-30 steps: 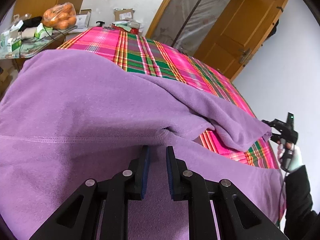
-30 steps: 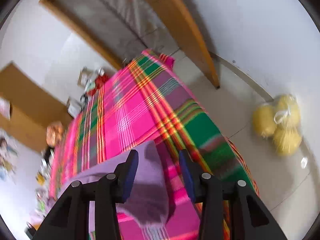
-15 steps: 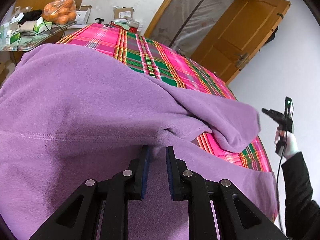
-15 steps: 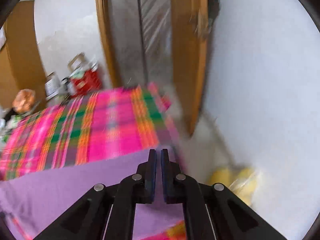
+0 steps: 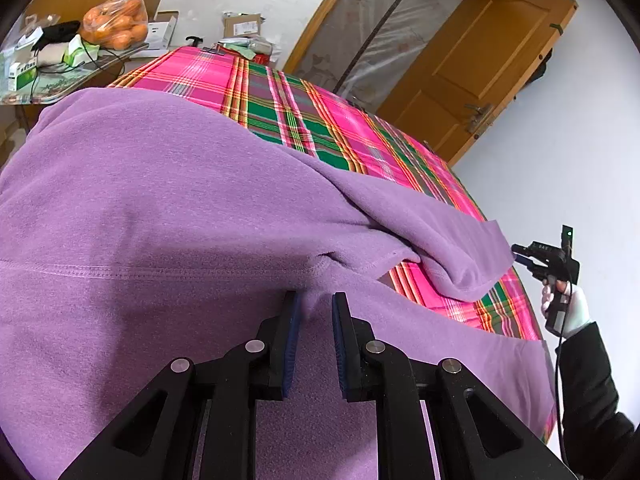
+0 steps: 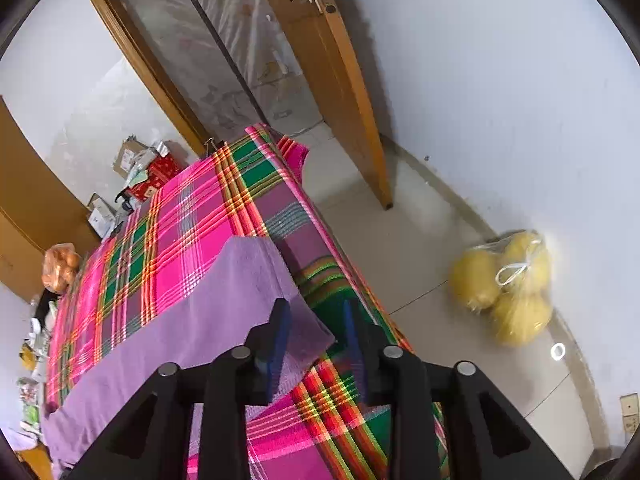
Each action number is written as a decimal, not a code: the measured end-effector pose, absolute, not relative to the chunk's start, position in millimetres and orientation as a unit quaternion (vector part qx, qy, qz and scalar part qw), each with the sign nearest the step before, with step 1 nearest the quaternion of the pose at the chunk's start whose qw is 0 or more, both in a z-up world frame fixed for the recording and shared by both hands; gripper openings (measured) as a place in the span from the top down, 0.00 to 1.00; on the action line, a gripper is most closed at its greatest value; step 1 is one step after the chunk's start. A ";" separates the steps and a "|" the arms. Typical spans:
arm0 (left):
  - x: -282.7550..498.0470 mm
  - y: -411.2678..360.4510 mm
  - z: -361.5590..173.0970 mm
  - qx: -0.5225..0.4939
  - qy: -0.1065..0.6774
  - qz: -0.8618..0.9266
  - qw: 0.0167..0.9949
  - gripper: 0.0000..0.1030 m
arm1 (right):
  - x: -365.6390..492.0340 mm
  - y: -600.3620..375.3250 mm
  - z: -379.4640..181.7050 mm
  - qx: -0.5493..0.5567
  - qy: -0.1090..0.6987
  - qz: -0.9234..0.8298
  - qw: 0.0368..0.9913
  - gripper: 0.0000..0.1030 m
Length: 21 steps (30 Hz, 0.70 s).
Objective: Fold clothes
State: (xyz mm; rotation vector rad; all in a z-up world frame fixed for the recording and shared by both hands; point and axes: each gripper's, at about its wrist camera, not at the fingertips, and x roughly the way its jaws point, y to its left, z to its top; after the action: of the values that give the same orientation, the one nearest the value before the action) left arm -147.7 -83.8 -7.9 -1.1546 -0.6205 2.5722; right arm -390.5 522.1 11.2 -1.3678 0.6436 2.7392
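My left gripper [image 5: 314, 300] is narrow, pinching a ridge of the purple fleece top [image 5: 160, 208] on the plaid bedspread [image 5: 320, 120]. My right gripper [image 6: 316, 312] at 3 o'clock: jaws opening, sleeve cuff [image 6: 276, 280] loose between them.

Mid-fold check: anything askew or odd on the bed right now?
The purple garment lies unevenly: its sleeve is draped toward the edge of the plaid bedcover, cuff corner between the opening jaws of the right hand-held gripper. No damage or spill is visible.
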 end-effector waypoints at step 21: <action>-149.7 -81.7 -8.9 -0.397 -0.214 0.883 0.128 0.84 | -414.4 463.3 10.6 -0.449 0.067 0.891 -0.014 0.90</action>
State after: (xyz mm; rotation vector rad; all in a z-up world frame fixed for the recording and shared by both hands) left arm -149.7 -81.7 -8.9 -1.1544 -0.6221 2.5704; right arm -414.4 463.3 10.6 -1.4219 0.2112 2.8239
